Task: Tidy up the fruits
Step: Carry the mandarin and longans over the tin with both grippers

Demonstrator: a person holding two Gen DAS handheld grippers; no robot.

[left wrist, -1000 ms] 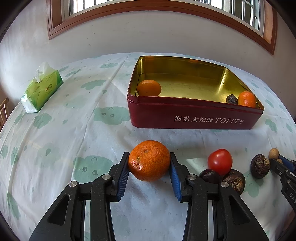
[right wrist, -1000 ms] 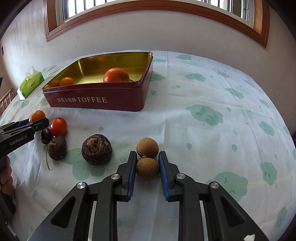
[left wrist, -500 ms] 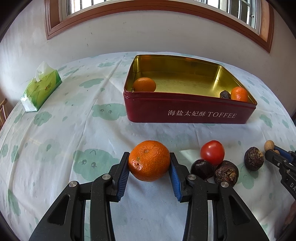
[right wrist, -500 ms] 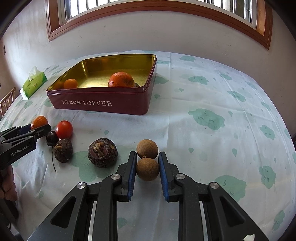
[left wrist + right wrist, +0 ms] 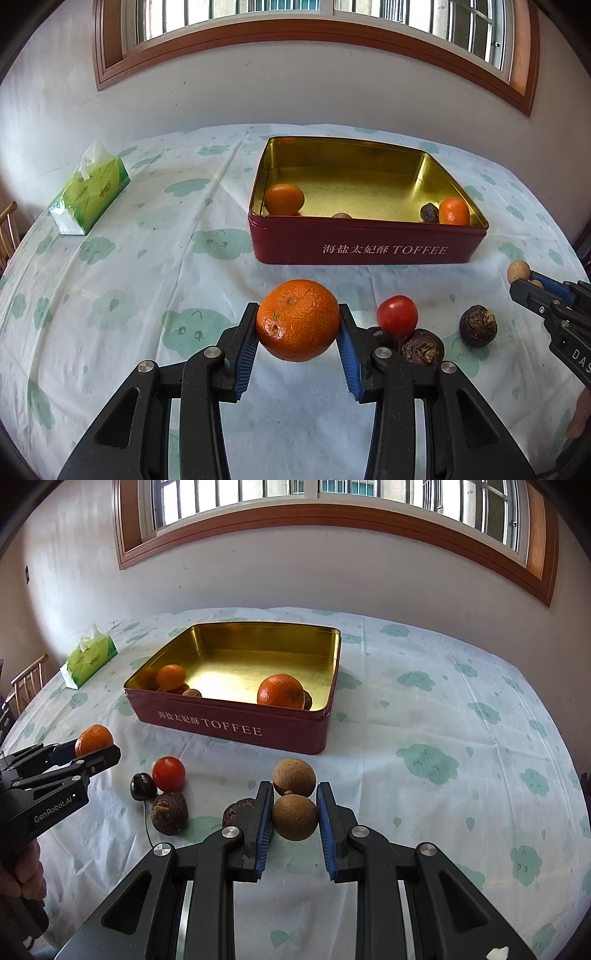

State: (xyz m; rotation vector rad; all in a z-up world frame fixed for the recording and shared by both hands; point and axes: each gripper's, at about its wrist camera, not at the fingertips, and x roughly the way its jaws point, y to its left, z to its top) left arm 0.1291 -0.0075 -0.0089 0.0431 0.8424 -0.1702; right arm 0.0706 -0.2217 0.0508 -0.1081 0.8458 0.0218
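Orange-skinned and dimpled, the mandarin (image 5: 297,319) sits pinched between the blue pads of the left claw (image 5: 297,332), held clear of the tabletop (image 5: 147,288) in front of the red toffee tin (image 5: 365,247). The right claw (image 5: 294,818) is pressed onto a small brown longan (image 5: 294,816), with a second longan (image 5: 294,777) lying just beyond it on the cloth. Both fruits look lifted, so the step in hand seems to be carrying them to the tin, whose gold interior already holds two mandarins, one at each near corner, and some small dark or brown fruits.

Left on the tabletop between the claws are a red tomato (image 5: 397,316), a dark cherry-like fruit (image 5: 143,785) touching it, and two rough brown water chestnuts (image 5: 422,347) (image 5: 478,325). A green tissue pack (image 5: 90,188) lies well apart at the far left.

Next, each claw likely needs to rise over the tin's near wall, find a free patch of floor, and spread only once the fruit is low inside, since round fruit dropped from height could roll or bounce.
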